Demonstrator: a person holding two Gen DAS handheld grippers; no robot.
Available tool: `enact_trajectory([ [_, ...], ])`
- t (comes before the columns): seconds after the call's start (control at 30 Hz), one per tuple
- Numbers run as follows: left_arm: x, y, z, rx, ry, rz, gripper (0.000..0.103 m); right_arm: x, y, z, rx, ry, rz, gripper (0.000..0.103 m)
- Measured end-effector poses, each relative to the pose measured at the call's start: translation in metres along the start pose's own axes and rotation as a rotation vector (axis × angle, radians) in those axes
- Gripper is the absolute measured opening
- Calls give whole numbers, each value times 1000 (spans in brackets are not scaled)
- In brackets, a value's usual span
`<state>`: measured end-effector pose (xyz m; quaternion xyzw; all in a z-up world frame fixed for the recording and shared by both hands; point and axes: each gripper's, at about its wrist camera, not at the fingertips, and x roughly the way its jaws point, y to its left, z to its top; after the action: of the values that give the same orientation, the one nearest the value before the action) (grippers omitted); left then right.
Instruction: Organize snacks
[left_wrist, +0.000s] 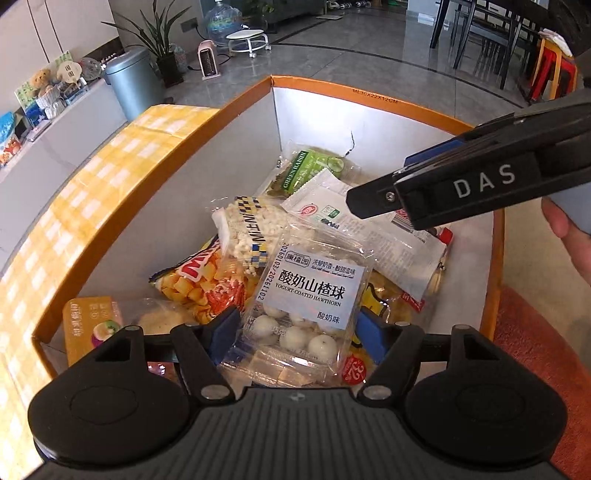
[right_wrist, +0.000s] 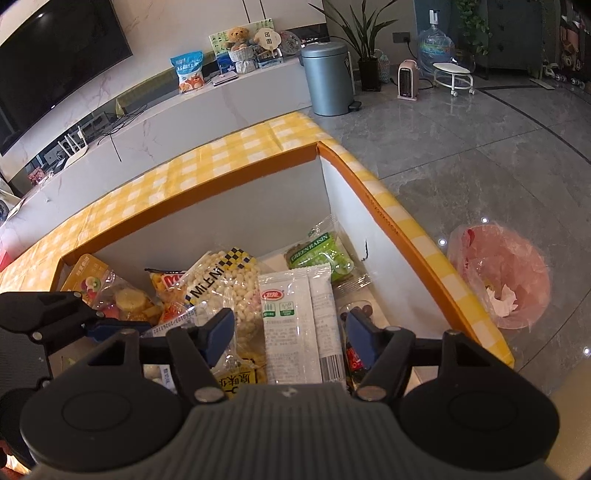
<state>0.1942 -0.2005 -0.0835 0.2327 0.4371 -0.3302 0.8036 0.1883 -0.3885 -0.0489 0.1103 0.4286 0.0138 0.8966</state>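
The hawthorn packet (left_wrist: 306, 314) lies lengthwise between the left gripper (left_wrist: 299, 332)'s spread fingers; the right gripper (right_wrist: 290, 328), also spread, straddles the white packet (right_wrist: 295, 325).

A grey bin (right_wrist: 328, 78), potted plant (right_wrist: 365, 44), pink heater (right_wrist: 407, 79), water jug (right_wrist: 436, 48) and teddy bear (right_wrist: 238, 38) line the wall.

Clear pack (left_wrist: 308, 291) says "YOGURT-COATED HAWTHORN", green bag (left_wrist: 295, 173) reads "GREEN RAISIN", puffs bag (right_wrist: 221, 280) "MiNi", right hand-held gripper (left_wrist: 373, 203) "DAS", box rim (left_wrist: 375, 100) "30X22X12CM".
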Motion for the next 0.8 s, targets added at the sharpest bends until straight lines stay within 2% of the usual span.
enact_trajectory([
  [0.2,-25,1,-5,-2,-33,32,87,-13,5,-1,5,-8,6,68],
  [0.33,-52,1,-11,4,-82,29,89,-28,12,-2,-23,-19,6,71],
  [0.5,-86,1,-19,-10,-156,80,89,-55,28,-2,-67,-64,10,73],
  [0.63,-114,5,-27,-51,-219,140,89,-79,41,-1,-94,-118,17,74],
  [0.8,-149,15,-39,-138,-303,252,89,-115,52,-5,-100,-266,53,80],
])
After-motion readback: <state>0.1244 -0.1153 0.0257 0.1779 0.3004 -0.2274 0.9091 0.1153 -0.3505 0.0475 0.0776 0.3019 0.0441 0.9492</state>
